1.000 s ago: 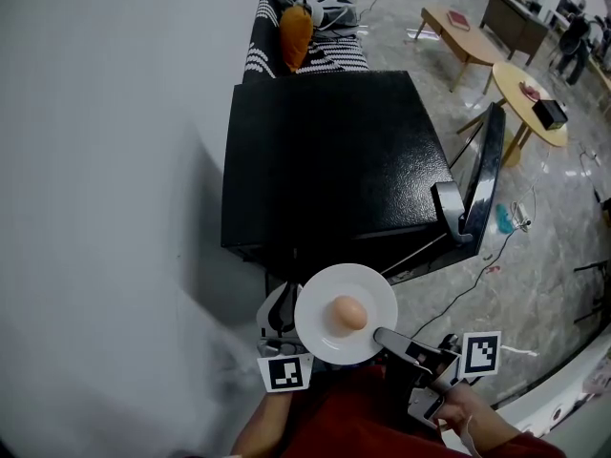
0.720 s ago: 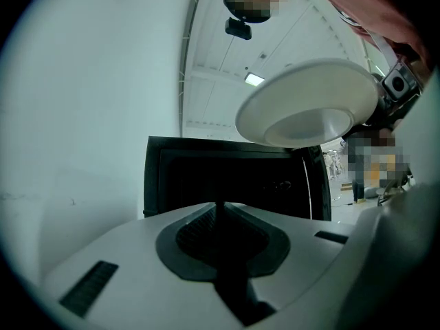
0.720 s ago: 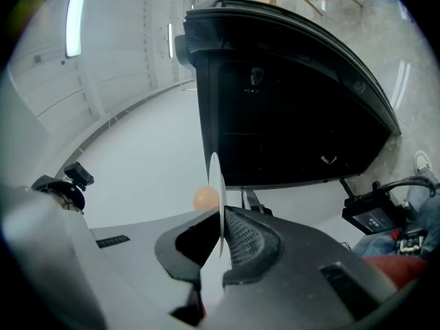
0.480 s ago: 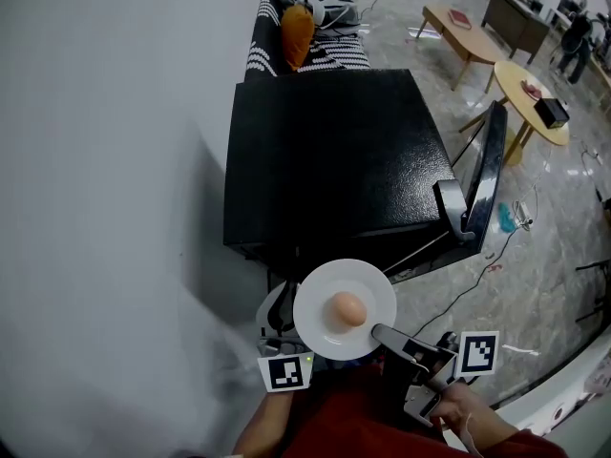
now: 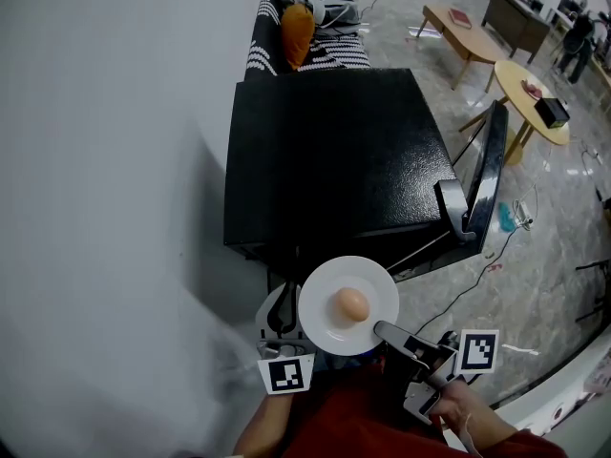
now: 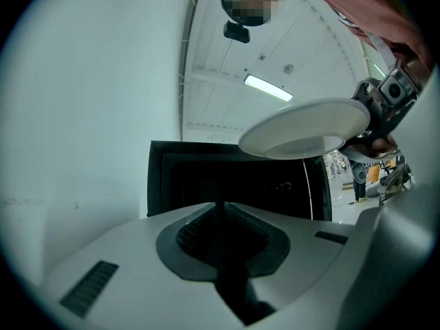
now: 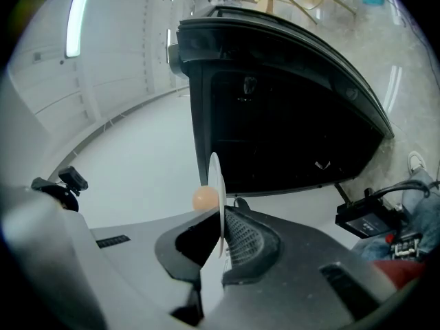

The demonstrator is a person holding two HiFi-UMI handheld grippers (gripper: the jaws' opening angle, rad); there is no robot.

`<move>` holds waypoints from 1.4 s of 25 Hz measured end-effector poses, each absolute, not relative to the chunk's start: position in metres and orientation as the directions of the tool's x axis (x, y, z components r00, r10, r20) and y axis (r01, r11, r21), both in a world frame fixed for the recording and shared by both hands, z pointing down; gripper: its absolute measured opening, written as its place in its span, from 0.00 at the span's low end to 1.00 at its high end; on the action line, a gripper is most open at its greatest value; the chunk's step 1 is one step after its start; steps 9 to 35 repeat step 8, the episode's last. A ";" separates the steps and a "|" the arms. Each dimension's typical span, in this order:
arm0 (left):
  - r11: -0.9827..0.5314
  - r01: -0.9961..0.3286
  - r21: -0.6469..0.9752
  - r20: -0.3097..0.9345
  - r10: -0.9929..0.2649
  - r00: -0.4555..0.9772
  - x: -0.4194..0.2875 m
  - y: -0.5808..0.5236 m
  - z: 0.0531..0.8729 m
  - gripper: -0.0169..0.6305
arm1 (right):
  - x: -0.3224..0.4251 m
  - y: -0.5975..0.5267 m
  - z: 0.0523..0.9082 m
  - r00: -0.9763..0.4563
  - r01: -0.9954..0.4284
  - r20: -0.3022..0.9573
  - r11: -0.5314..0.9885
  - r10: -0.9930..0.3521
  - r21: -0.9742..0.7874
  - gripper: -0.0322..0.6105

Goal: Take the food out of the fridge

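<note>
A white plate [image 5: 323,324] carrying a brown egg [image 5: 352,304] hovers just in front of the black fridge [image 5: 334,151], whose door [image 5: 482,175] hangs open at the right. My right gripper [image 5: 382,330] is shut on the plate's near rim. In the right gripper view the plate [image 7: 214,177] stands edge-on between the pads, with the egg [image 7: 204,199] on its left side. My left gripper [image 5: 277,318] sits below the plate's left side, shut and holding nothing. In the left gripper view the plate's underside [image 6: 306,126] floats above the dark fridge opening [image 6: 234,177].
A white wall [image 5: 105,208] runs along the fridge's left. Behind the fridge is a striped sofa with an orange cushion [image 5: 296,31]. Wooden tables [image 5: 530,98] stand at the far right. A cable [image 5: 477,284] trails over the marble floor by the door.
The plate with the egg has shifted a touch to the right in the head view. Both grippers otherwise stay where they were.
</note>
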State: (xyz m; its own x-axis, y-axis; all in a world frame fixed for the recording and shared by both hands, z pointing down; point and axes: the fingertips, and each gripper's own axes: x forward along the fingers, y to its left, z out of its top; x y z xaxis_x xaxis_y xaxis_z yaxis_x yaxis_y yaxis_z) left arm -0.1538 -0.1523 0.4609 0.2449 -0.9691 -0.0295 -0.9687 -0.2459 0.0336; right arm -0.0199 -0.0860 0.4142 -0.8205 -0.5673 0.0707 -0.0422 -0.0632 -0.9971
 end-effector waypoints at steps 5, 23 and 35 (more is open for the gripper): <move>-0.245 -0.969 0.024 -0.037 -0.969 0.244 -0.156 -0.152 0.459 0.09 | -0.020 -0.088 0.416 -0.819 -0.045 0.078 -0.071 -0.568 -0.996 0.10; -0.246 -0.969 0.025 -0.043 -0.969 0.245 -0.156 -0.154 0.460 0.09 | -0.021 -0.090 0.419 -0.816 -0.048 0.081 -0.073 -0.572 -0.996 0.10; -0.246 -0.969 0.025 -0.043 -0.969 0.245 -0.156 -0.154 0.460 0.09 | -0.021 -0.090 0.419 -0.816 -0.048 0.081 -0.073 -0.572 -0.996 0.10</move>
